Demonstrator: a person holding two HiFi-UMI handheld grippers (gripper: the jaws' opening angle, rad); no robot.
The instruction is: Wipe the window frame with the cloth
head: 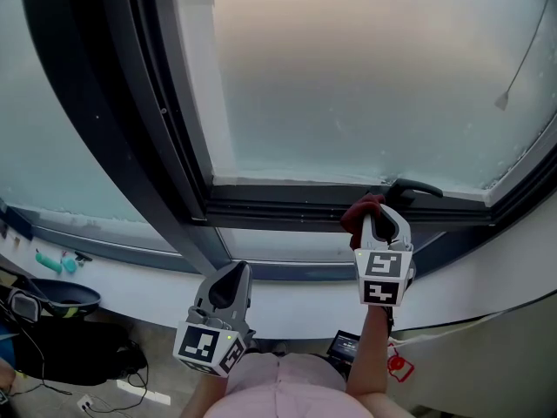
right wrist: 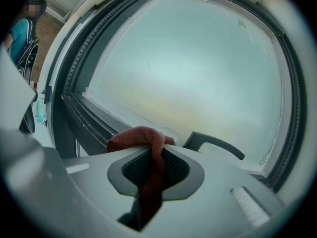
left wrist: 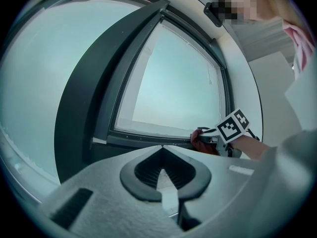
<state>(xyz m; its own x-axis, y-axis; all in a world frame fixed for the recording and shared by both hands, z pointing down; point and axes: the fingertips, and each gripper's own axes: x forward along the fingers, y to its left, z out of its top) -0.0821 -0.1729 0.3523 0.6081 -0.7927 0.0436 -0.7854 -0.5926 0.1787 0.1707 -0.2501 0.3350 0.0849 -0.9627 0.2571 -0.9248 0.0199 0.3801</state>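
Right gripper (right wrist: 157, 150) jaws were clamped on the dark red cloth (right wrist: 142, 136). One strip ran down between the pads, and the rest bunched over the tips.

Head view put that cloth (head: 360, 212) at the bottom rail of the dark window frame (head: 278, 205). It sat just left of the black handle (head: 416, 187). Couldn't tell if the fabric actually touched the rail. The right gripper (head: 380, 219) pointed up at the rail, with a bare forearm below it.

Edges and room:
- The handle (right wrist: 213, 142) stood just right of the cloth, its lever pointing away to the right.
- The rail ran left from the cloth to the lower-left corner, where it met a thick dark post (head: 113, 129).
- Frosted glass (head: 365, 77) was above the rail and a white sill (head: 296, 301) below it.
- A thin cord (head: 525, 55) hung near the right side of the pane.

Left gripper (left wrist: 161, 149) jaws were closed at the tips with nothing between them. It (head: 233, 273) hung low in front of the sill, left of the right gripper and well apart from the rail.

Teal item (head: 54, 262) lay on the ledge far left.
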